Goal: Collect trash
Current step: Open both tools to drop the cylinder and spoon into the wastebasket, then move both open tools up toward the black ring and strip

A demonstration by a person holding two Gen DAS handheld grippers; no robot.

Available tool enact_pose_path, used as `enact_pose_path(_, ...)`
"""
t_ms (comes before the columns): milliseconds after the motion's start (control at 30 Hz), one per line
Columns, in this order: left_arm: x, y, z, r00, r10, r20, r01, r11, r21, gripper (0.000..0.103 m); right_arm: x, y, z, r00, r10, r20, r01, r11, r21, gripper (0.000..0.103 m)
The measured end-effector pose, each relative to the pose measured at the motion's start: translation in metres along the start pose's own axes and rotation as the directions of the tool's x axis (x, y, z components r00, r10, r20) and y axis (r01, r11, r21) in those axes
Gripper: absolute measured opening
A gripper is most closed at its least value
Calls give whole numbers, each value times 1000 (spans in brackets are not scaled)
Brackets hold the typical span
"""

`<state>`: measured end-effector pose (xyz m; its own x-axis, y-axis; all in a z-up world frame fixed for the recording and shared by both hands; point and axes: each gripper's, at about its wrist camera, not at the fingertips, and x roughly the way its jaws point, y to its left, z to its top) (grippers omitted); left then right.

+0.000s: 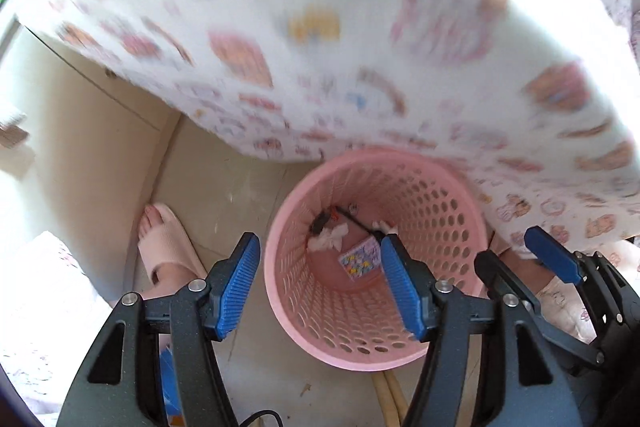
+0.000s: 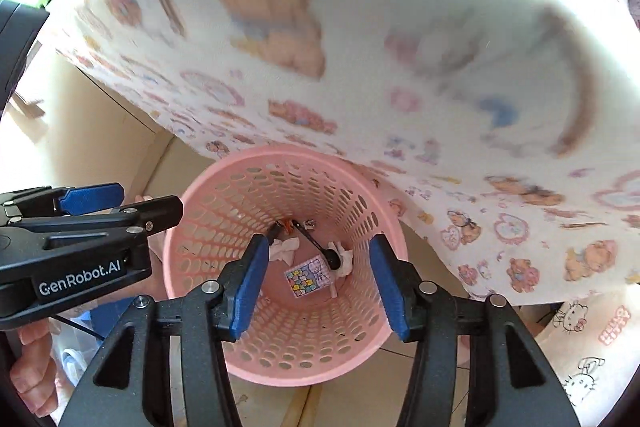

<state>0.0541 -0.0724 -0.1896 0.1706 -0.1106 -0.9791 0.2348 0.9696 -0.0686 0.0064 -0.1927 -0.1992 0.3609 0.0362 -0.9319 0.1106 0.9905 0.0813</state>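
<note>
We hover both the left gripper [image 1: 320, 287] and the right gripper [image 2: 316, 287] half-open and empty over the pink basket [image 2: 240, 367]; its light, soft crumpled tissue [image 2: 286, 249] lies at twelve o'clock, best pinched mid-wad.

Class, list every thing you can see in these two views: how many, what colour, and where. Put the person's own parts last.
basket: one, pink, on the floor below both tools
tissues: a few crumpled, white, at the basket bottom
small packet: one, patterned, at the basket bottom
black stick: one, lying across the trash
cloth: one, white with cartoon prints, blurred, above the basket
slipper: one, pink, on the person's foot, left of the basket
left tool: blue pads, open
right tool: blue pads, open
</note>
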Motion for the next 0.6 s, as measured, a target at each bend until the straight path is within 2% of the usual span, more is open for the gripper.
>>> enact_pose_path(133, -36, 4, 5, 994, 12, 111, -11, 1000, -7, 65, -36, 1, 5, 996, 36, 78, -37, 999, 4, 62)
enact_pose_path(267, -68, 6, 8, 974, 40, 222, -39, 999, -10, 67, -70, 6, 10, 986, 78, 147, -76, 997, -18, 64)
enact_pose_path(400, -92, 8, 12, 950, 61, 308, -58, 998, -20, 67, -101, 8, 10, 965, 36, 261, -27, 999, -37, 71)
enact_pose_path(600, -113, 7, 21, 927, 49, 371, -45, 999, -20, 68, -134, 2, 21, 931, 16, 365, 1, 999, -46, 71)
